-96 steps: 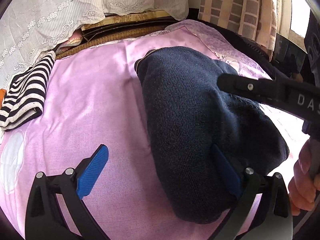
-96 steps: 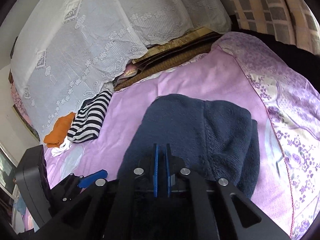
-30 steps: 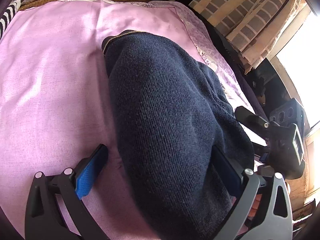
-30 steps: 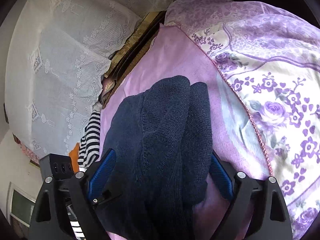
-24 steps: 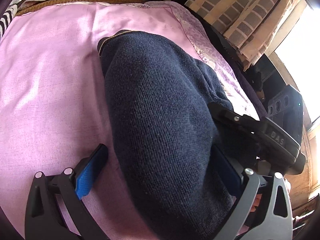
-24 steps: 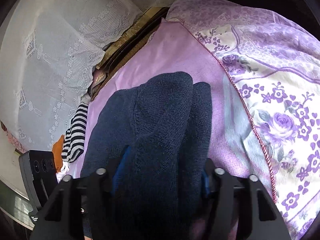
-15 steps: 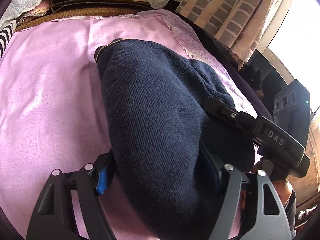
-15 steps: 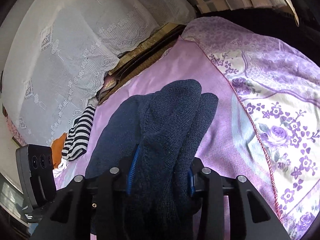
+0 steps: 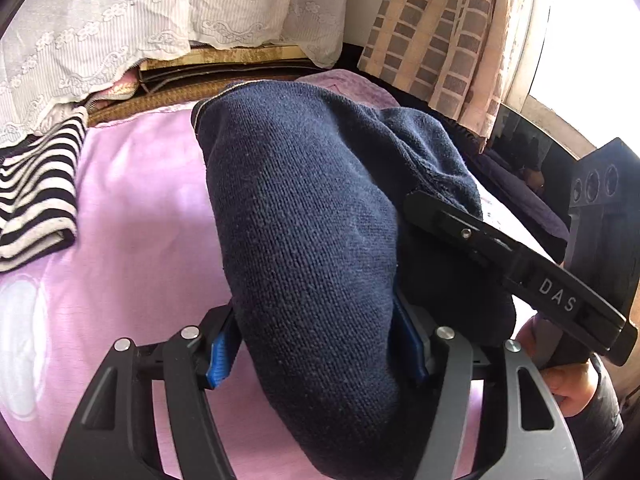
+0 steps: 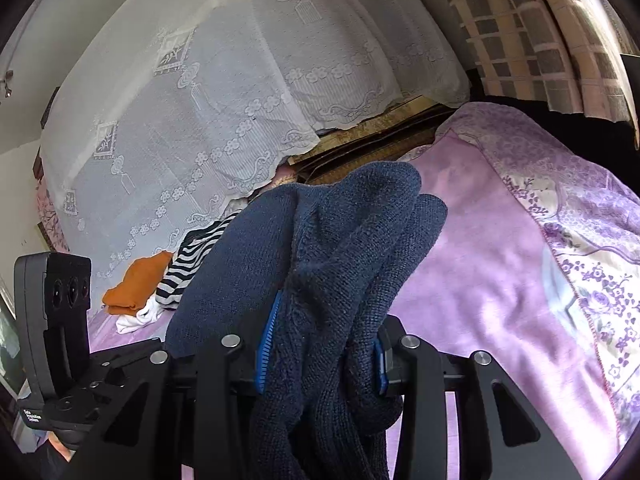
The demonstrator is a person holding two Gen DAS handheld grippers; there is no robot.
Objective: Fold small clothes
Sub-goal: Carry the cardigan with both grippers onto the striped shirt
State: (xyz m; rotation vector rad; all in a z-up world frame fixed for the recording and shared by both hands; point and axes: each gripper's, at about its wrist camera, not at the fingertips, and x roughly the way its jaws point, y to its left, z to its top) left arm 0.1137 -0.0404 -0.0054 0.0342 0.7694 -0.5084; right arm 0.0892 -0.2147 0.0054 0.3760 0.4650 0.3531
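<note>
Two grippers, one bundle of knitwear, and both are clamped on it. Starting from the left: a striped black-and-white top (image 9: 38, 192) lies folded at the far left edge of the pink bedsheet (image 9: 132, 240), well apart from the action, and in the right wrist view an orange garment (image 10: 134, 282) sits just beside it with something white tucked under.

Moving in, the left gripper (image 9: 314, 350) has its blue pads (image 9: 218, 354) squeezed in against the sides of the navy sweater (image 9: 304, 220), so the jaws are only as far apart as the thick roll of knit between them. The sweater bulges up and over the fingers, and its far end reaches toward the lace curtain (image 9: 120, 24) at the head of the bed.

Further right, the right gripper (image 10: 320, 354) is doing the same thing: blue pads pressed into the bunched navy knit from both sides, fabric spilling down in front of the jaws. In the left wrist view that gripper's black finger lies against the sweater's right flank, with the person's hand (image 9: 568, 380) wrapped around the handle below it.

At the far right the floral purple quilt (image 10: 592, 216) runs along the bed's edge.
</note>
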